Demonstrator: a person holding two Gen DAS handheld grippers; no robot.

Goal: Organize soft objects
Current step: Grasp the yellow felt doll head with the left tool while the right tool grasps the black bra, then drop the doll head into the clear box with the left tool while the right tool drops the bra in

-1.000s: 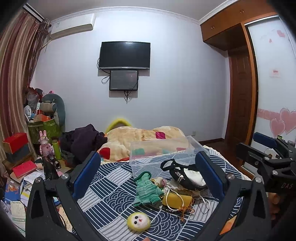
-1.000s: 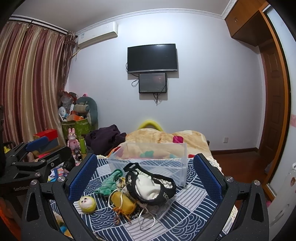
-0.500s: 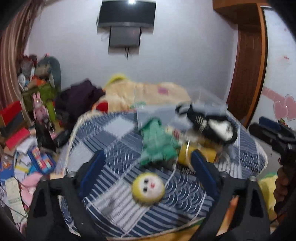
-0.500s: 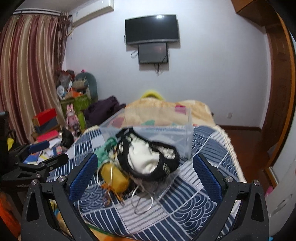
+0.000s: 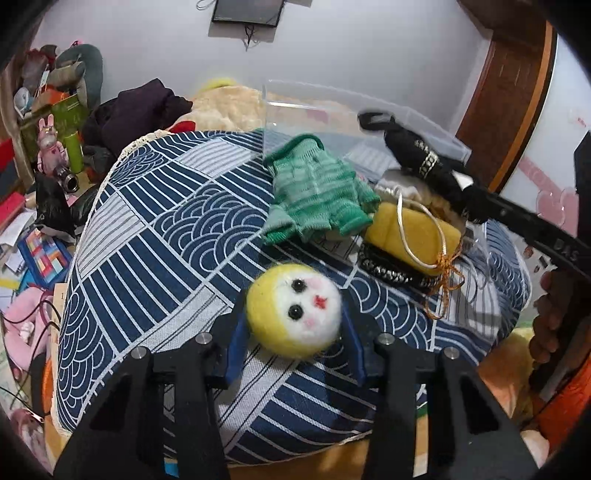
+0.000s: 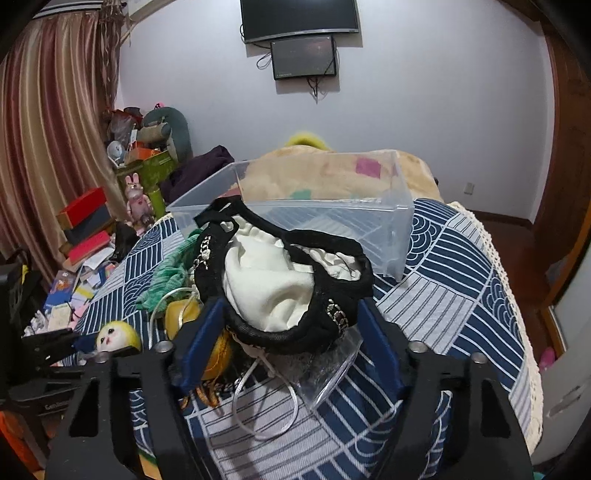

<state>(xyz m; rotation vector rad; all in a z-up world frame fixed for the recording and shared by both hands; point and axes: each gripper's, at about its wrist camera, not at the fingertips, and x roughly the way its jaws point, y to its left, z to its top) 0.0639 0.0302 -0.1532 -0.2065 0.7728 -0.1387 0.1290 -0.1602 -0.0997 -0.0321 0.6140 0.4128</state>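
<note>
My two grippers were at the soft things on the bed.

My left gripper (image 5: 293, 328) had its blue fingers tight on both sides of the yellow ball with a face (image 5: 293, 308), which sat on the blue and white blanket (image 5: 155, 236). My right gripper (image 6: 286, 347) was narrow around the black and white bag (image 6: 284, 284). The green glove (image 5: 317, 192) lay just beside the clear box (image 6: 391, 218). A TV (image 6: 299, 14) hung on the wall, with striped curtains (image 6: 48, 140) and a messy floor to the left.

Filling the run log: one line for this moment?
left tool: closing around plush ball | right tool: around black-white pouch | bin: empty
</note>
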